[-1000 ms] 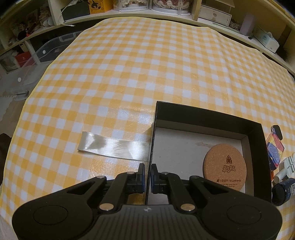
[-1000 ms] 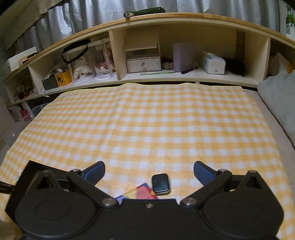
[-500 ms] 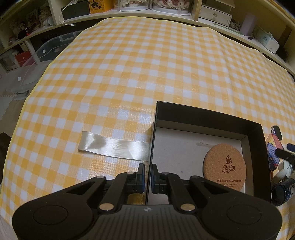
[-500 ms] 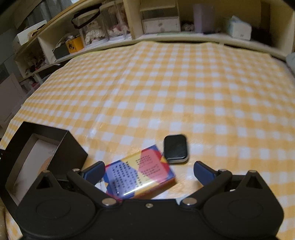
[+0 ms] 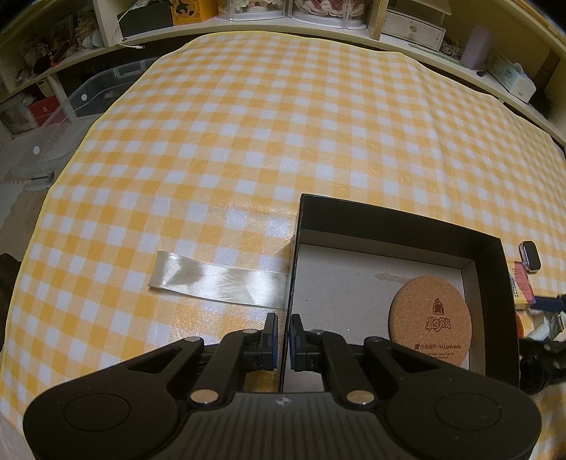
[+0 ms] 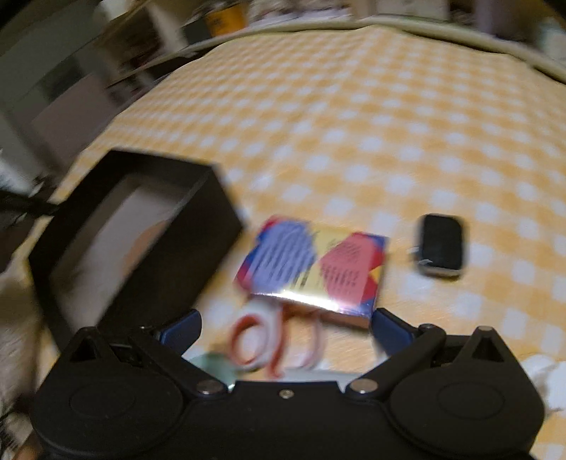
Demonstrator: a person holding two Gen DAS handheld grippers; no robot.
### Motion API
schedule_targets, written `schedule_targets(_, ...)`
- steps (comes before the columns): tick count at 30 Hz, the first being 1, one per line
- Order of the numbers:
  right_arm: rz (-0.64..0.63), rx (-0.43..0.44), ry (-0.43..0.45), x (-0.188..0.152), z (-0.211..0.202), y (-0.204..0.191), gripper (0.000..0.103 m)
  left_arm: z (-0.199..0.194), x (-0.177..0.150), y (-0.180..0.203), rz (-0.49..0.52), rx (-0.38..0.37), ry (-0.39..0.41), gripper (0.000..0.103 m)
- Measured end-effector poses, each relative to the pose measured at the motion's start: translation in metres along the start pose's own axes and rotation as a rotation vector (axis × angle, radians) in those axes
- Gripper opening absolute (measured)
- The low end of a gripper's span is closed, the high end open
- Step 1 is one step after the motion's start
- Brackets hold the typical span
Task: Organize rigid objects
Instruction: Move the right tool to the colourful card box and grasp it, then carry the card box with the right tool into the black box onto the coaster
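Note:
A black open box (image 5: 399, 221) lies on the yellow checked tablecloth, with a round cork coaster (image 5: 429, 320) inside. My left gripper (image 5: 282, 338) is shut on the box's left wall. In the blurred right wrist view the box (image 6: 148, 254) is at left. My right gripper (image 6: 284, 327) is open and empty, above red-and-white scissors (image 6: 274, 341). A colourful small packet (image 6: 315, 269) lies just beyond its fingers. A black smartwatch face (image 6: 441, 245) lies to the right of the packet.
A shiny ribbon strip (image 5: 219, 283) extends left from the box. The packet (image 5: 523, 286) and the watch (image 5: 530, 256) lie right of the box in the left wrist view. Wooden shelves (image 5: 318, 14) with boxes line the far side.
My right gripper has tipped down and drawn back; the packet and watch moved up in view and the scissors appeared between its fingers. The left gripper has not moved.

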State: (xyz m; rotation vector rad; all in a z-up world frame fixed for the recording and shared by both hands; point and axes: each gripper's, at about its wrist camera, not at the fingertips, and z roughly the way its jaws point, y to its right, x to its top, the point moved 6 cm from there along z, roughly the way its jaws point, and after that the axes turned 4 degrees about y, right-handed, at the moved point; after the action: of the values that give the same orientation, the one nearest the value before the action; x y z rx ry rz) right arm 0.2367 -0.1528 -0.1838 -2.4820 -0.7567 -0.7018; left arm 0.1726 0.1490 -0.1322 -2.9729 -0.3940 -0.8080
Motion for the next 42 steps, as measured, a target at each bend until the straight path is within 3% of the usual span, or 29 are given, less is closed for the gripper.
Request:
schedule_targets(4, 0.003, -0.096, 0.019, 0.011, 0.005, -0.006, 0.103, -0.001, 0.001, 0.000, -0.001, -0.001, 0.005, 0.007)
schedule_targets(9, 0.139, -0.202, 0.063, 0.025, 0.012, -0.003, 0.103, -0.006, 0.000, 0.008, 0.018, 0.004, 0.012, 0.005)
schedule_targets(14, 0.270, -0.257, 0.081, 0.031, 0.018, 0.007, 0.103, -0.011, 0.000, 0.015, 0.033, 0.005, 0.015, 0.005)
schedule_targets(19, 0.277, -0.327, 0.075, 0.034, 0.035, 0.006, 0.102, -0.012, -0.001, 0.016, 0.041, 0.007, 0.016, 0.005)
schedule_targets(24, 0.303, -0.306, 0.093, 0.032, 0.039, 0.009, 0.092, -0.013, -0.002, 0.019, 0.045, 0.011, 0.012, 0.005)
schedule_targets(32, 0.336, -0.323, 0.066, 0.031, 0.018, 0.016, 0.091, -0.012, -0.002, 0.018, 0.045, 0.012, 0.011, 0.005)
schedule_targets(42, 0.455, -0.230, 0.234, 0.060, -0.041, 0.008, 0.091, -0.012, -0.001, 0.018, 0.047, 0.012, 0.011, 0.005)
